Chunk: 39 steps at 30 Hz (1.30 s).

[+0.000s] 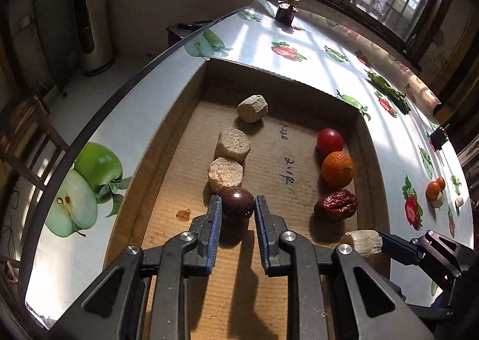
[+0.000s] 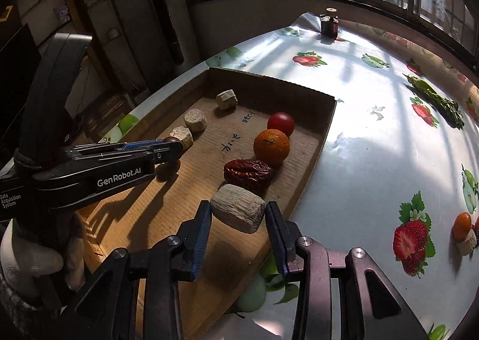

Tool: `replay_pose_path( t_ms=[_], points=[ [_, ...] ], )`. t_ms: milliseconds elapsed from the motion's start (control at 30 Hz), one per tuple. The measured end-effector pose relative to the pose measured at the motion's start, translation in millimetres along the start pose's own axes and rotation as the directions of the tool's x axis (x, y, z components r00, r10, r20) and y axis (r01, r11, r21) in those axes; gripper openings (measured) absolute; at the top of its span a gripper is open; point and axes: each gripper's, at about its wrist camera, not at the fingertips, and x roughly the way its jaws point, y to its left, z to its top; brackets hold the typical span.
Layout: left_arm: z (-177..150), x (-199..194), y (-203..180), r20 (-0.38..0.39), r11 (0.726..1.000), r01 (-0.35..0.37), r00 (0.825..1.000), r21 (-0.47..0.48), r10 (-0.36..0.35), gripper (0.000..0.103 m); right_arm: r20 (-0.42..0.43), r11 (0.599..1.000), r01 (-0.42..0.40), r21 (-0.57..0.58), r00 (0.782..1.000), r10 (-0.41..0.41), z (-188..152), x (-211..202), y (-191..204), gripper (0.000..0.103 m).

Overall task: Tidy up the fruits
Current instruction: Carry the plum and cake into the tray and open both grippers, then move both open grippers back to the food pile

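My left gripper (image 1: pixel 238 209) is shut on a dark purple round fruit (image 1: pixel 238 203), low over the cardboard tray (image 1: pixel 364 136), at the near end of a column of three beige chunks (image 1: pixel 225 174). Along the tray's right side lie a red tomato (image 1: pixel 330 141), an orange (image 1: pixel 337 168) and a wrinkled red date (image 1: pixel 336 205). My right gripper (image 2: pixel 238 215) is shut on another beige chunk (image 2: pixel 238 212), just in front of the date (image 2: pixel 248 173). The right wrist view shows the left gripper (image 2: pixel 175 147) from the side, with a gloved hand (image 2: pixel 30 259) holding it.
Fruit-print cloth covers the table (image 2: pixel 374 145). Small orange fruits and beige chunks (image 1: pixel 435 191) lie on it to the right of the tray. A green vegetable (image 2: pixel 437 100) lies farther back. A dark jar (image 1: pixel 286 12) stands at the far end. The table edge runs close along the tray's left.
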Motion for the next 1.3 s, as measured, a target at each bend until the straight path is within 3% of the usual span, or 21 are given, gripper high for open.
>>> replay_pose_path(
  t_ms=[167, 267, 367, 500, 567, 633, 733, 833, 1000, 1100, 1300],
  points=[
    [1, -1, 5, 0.001, 0.999, 0.025, 1.0, -0.029, -0.025, 0.04, -0.026, 1.0, 0.009, -0.008, 1.0, -0.009, 2, 15, 5, 0.041],
    [0, -8, 9, 0.025, 0.998, 0.042, 0.999, -0.047, -0.041, 0.045, -0.026, 1.0, -0.005, 0.016, 1.0, 0.005, 4, 19, 4, 0.042],
    [-2, -15, 8, 0.042, 0.997, 0.04, 0.998, -0.062, -0.037, 0.047, -0.005, 1.0, -0.007, 0.023, 1.0, 0.007, 4, 14, 6, 0.056],
    [-8, -38, 2, 0.099, 0.995, 0.056, 0.994, -0.077, -0.048, 0.055, 0.042, 1.0, 0.004, 0.026, 0.999, -0.005, 3, -3, 3, 0.059],
    [-12, -53, -3, 0.141, 0.997, 0.04, 0.99, -0.071, -0.029, 0.075, 0.074, 0.999, 0.013, 0.039, 0.997, -0.015, 0, -18, -2, 0.059],
    [-18, -67, -10, 0.187, 0.997, 0.034, 0.982, -0.065, -0.022, 0.084, 0.105, 0.998, 0.024, 0.06, 0.994, -0.03, -5, -33, -11, 0.06],
    [-27, -81, -17, 0.212, 0.995, 0.084, 0.975, -0.059, -0.07, 0.085, 0.139, 0.994, 0.043, 0.105, 0.989, -0.058, -17, -53, -28, 0.068],
    [-33, -89, -12, 0.22, 0.987, 0.128, 0.97, -0.098, -0.104, 0.085, 0.149, 0.986, 0.067, 0.153, 0.985, -0.09, -34, -70, -47, 0.068],
    [-44, -105, 4, 0.267, 0.982, 0.078, 0.963, -0.171, -0.03, 0.085, 0.135, 0.966, 0.107, 0.234, 0.981, -0.142, -64, -90, -79, 0.071],
    [-46, -110, 8, 0.273, 0.982, 0.046, 0.962, -0.185, 0.007, 0.085, 0.119, 0.954, 0.095, 0.284, 0.984, -0.134, -80, -95, -95, 0.072],
    [-56, -110, -25, 0.259, 0.995, 0.018, 0.966, -0.098, 0.009, 0.085, 0.133, 0.944, 0.092, 0.316, 0.981, -0.14, -103, -108, -109, 0.072]
  ],
)
